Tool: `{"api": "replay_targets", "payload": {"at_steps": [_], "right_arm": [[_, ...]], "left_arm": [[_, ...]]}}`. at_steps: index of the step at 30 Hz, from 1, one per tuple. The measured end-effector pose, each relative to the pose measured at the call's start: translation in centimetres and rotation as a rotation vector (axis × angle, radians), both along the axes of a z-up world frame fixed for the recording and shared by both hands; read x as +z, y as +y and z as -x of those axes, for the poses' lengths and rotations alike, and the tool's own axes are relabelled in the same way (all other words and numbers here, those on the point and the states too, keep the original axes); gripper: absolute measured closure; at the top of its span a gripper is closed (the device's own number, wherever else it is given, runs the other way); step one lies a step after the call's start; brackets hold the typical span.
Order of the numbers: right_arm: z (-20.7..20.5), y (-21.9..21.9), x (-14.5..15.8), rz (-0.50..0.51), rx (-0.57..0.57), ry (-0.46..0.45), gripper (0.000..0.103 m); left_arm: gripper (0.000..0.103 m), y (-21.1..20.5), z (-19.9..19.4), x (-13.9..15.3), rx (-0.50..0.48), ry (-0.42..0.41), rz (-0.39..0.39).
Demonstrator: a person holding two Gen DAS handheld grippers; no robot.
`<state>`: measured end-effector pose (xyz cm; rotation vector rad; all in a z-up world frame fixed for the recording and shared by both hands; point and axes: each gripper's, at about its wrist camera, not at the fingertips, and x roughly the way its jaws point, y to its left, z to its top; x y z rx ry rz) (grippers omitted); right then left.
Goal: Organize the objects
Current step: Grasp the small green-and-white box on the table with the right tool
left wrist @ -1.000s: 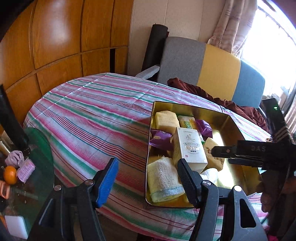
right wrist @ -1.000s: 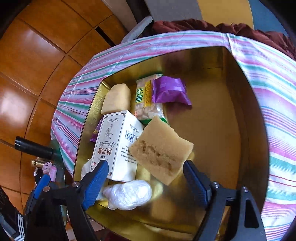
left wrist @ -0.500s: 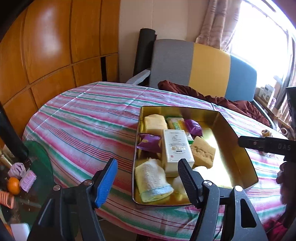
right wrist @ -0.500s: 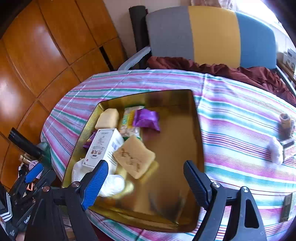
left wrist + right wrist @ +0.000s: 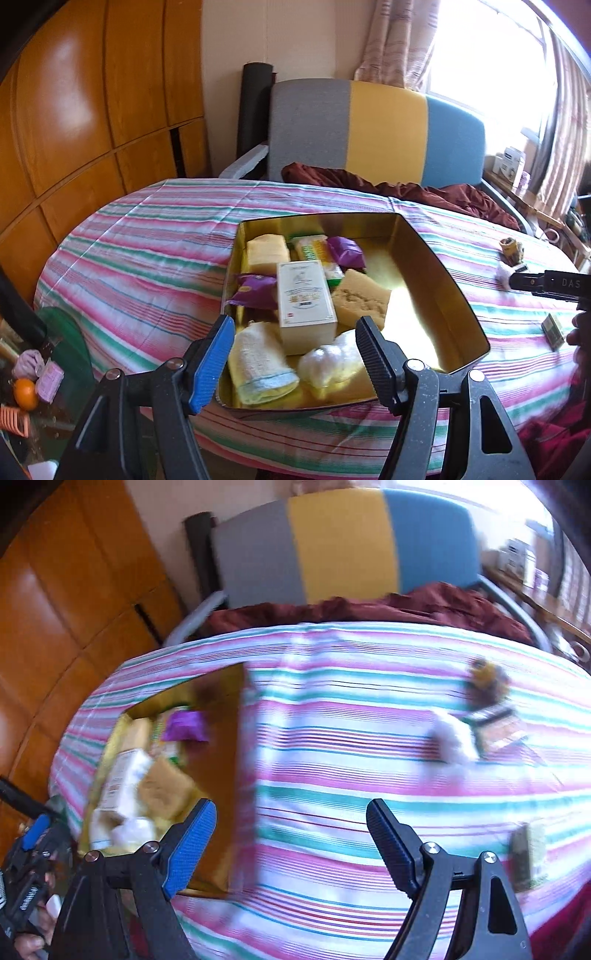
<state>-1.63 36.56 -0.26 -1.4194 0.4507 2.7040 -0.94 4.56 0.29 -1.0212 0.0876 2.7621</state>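
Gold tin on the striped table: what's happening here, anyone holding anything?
A person is tidying loose things into the tin, one claw per hand. Both are open and hold nothing. The left claw hovers over the tin's near end, above the towel and white box. The right claw hangs over bare tablecloth, facing a few small items, too blurred to name.

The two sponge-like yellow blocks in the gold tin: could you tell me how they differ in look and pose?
The far sponge block is paler and smoother; the near sponge block is darker tan with a rough, pitted top. The far one lies in the gold tin's back left corner; the near one sits nearer the middle, turned at an angle, right of the white carton. Both are thick rectangular slabs, unwrapped.
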Motion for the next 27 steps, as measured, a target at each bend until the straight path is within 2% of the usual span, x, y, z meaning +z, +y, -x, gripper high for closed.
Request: {"api": "replay_targets", "payload": {"at_steps": [4, 10, 16, 21, 23, 25, 26, 27], "right_arm": [[-1.6, 4.8, -0.4, -0.013, -0.123, -0.038, 0.018], [-4.3, 13.0, -1.3, 0.027, -0.325, -0.124, 0.018], [-6.6, 18.7, -2.5, 0.095, -0.491, -0.209, 0.018], [-6.3, 19.5, -5.4, 0.102, -0.504, -0.338, 0.018], [-5.7, 19.0, -6.6, 0.108, -0.471, -0.371, 0.018], [-5.0, 18.0, -7.7, 0.107, -0.407, -0.394, 0.024], [-4.6, 17.5, -8.0, 0.082, -0.391, -0.404, 0.040], [-4.3, 17.0, -7.9, 0.021, -0.384, -0.409, 0.049]], "left_arm": [[0.033, 1.6, 0.0, 0.2, -0.046, 0.004, 0.006], [0.033, 4.3, -0.2, 0.1, -0.131, -0.002, 0.002], [0.032, 6.4, -0.3, -0.5, -0.185, -0.026, 0.006], [0.032, 7.6, -0.4, -0.8, -0.218, -0.041, 0.004], [0.032, 8.1, -0.5, -0.8, -0.231, -0.043, 0.008], [0.032, 8.5, -0.4, -0.8, -0.243, -0.043, 0.009], [0.032, 8.7, -0.5, -0.7, -0.248, -0.042, 0.010], [0.032, 9.0, -0.4, -0.7, -0.252, -0.041, 0.010]]}}
